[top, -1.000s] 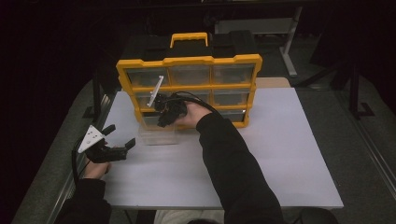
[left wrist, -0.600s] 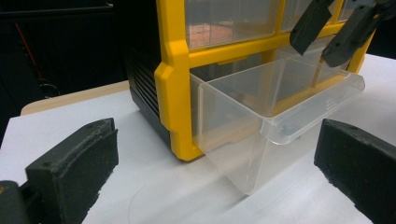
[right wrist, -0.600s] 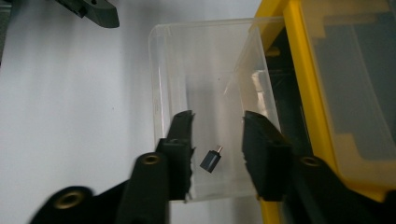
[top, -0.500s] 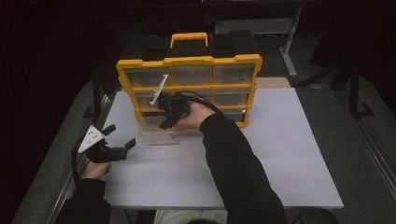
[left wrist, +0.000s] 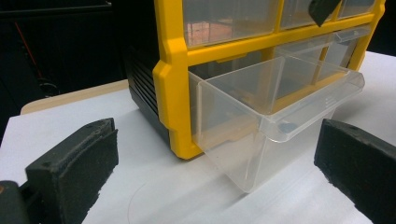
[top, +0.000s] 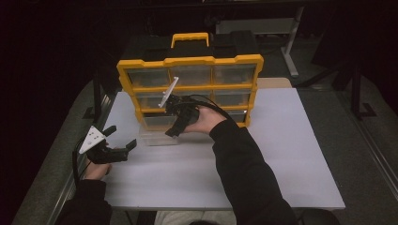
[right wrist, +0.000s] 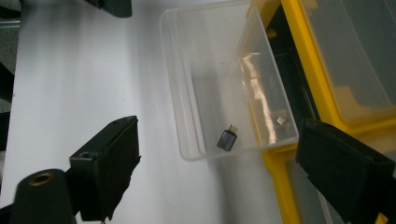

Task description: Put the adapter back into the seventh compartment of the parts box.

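White table (top: 281, 164) bears yellow organizer (top: 190, 63) (drawer out)

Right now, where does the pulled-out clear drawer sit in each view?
High view: the clear drawer juts from the yellow organizer's lower left corner, just left of the right tongs.
Left gripper view: centre right, its front lip between the two black jaws.
Right gripper view: upper centre, seen from above, a small dark adapter lying inside it.
Shared landmark: the organizer's yellow frame beside the drawer.
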The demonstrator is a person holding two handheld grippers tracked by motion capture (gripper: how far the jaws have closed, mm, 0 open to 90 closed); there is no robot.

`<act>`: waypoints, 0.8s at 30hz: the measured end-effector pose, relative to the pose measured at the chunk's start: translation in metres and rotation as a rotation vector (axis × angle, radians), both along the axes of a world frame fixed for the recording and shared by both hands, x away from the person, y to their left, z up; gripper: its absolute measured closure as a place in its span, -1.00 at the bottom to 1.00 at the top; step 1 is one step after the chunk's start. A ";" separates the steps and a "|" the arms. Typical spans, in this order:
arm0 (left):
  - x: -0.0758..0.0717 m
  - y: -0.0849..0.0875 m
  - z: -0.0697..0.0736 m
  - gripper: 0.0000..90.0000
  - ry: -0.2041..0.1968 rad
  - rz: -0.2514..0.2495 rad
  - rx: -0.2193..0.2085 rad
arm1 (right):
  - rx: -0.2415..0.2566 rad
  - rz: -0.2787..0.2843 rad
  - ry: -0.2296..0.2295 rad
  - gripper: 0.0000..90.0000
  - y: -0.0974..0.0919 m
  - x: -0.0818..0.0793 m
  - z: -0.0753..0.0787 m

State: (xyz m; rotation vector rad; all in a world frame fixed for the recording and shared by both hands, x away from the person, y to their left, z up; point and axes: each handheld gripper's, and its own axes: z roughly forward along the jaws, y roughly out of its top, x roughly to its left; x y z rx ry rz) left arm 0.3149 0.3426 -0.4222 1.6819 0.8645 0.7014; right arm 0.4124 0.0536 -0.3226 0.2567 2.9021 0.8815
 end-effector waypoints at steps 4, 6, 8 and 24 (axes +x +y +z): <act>0.000 0.000 0.000 -1.00 0.001 0.000 0.001 | 0.002 -0.028 -0.019 -0.95 -0.009 -0.003 -0.002; 0.000 0.000 0.000 -1.00 0.001 -0.001 0.001 | 0.002 -0.047 -0.026 -0.99 -0.014 -0.003 -0.003; 0.000 0.000 0.000 -1.00 0.000 -0.001 0.001 | 0.005 -0.057 -0.028 -1.00 -0.019 -0.004 -0.004; -0.001 -0.001 -0.001 -1.00 0.005 -0.003 0.009 | 0.048 -0.102 -0.042 -1.00 -0.061 -0.014 -0.009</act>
